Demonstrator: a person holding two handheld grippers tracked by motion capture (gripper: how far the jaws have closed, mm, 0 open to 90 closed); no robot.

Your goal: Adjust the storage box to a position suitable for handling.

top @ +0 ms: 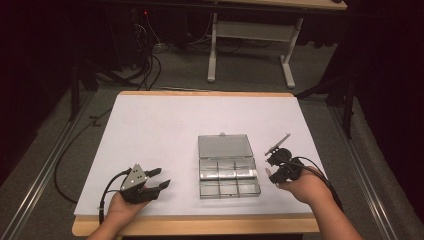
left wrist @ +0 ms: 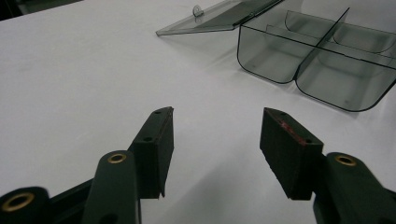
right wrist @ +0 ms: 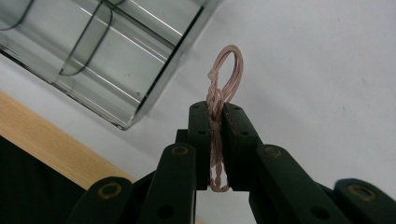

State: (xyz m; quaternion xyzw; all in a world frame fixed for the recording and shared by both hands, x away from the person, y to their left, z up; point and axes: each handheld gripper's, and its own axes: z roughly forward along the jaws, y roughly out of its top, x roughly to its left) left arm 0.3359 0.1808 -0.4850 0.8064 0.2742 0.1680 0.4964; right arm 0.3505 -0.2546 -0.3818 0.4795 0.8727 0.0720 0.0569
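Note:
A clear plastic compartment box [top: 229, 184] sits mid-table, its lid [top: 223, 146] folded flat toward the back and its compartments bare. My right gripper [top: 274, 161] hovers just right of the box, turned toward it. Its jaws are shut on a thin pink twisted cord [right wrist: 215, 122], whose knotted loop [right wrist: 229, 70] sticks out past the fingertips. My left gripper [top: 161, 177] rests near the front left of the table, open, with nothing between its pads [left wrist: 161, 140]. Ahead of it in the left gripper view lie the box [left wrist: 322, 60] and the lid [left wrist: 219, 16].
The white table top [top: 165, 125] has a wooden front edge [top: 200, 225], which also shows close by in the right gripper view [right wrist: 51, 144]. Beyond the table stand a desk frame [top: 250, 40] and cables on the floor.

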